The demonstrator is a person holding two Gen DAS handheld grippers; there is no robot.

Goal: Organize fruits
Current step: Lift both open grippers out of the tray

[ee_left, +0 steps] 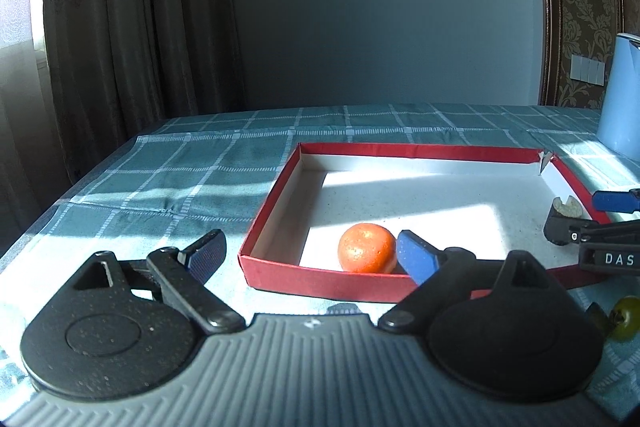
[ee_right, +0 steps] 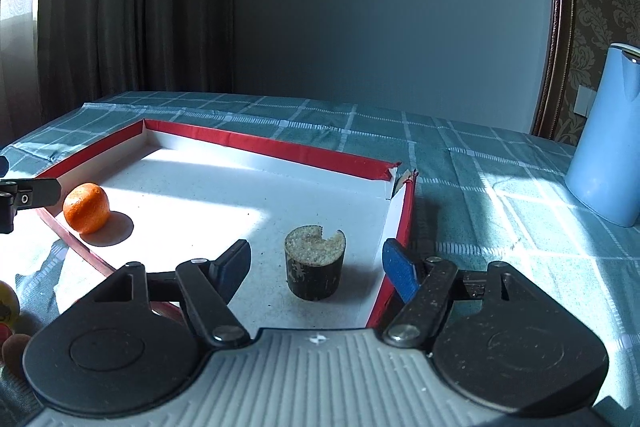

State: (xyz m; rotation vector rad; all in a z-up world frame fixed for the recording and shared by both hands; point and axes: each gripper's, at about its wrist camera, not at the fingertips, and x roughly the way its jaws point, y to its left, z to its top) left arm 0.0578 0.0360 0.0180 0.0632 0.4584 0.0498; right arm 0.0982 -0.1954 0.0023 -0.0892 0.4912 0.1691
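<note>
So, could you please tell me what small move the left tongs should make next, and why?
Probably back out of the red tray toward the loose fruit lying outside its near edge. The left tongs are open and empty, the orange already rests inside, and the right tongs stand open around the dark cylinder.

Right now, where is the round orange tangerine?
The round orange tangerine sits inside the red-walled cardboard tray, near its front left corner, just beyond the open left gripper.

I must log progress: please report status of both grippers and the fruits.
Left gripper open, right gripper open, both empty. Orange and dark stump piece inside red tray. Nothing blocking.
</note>
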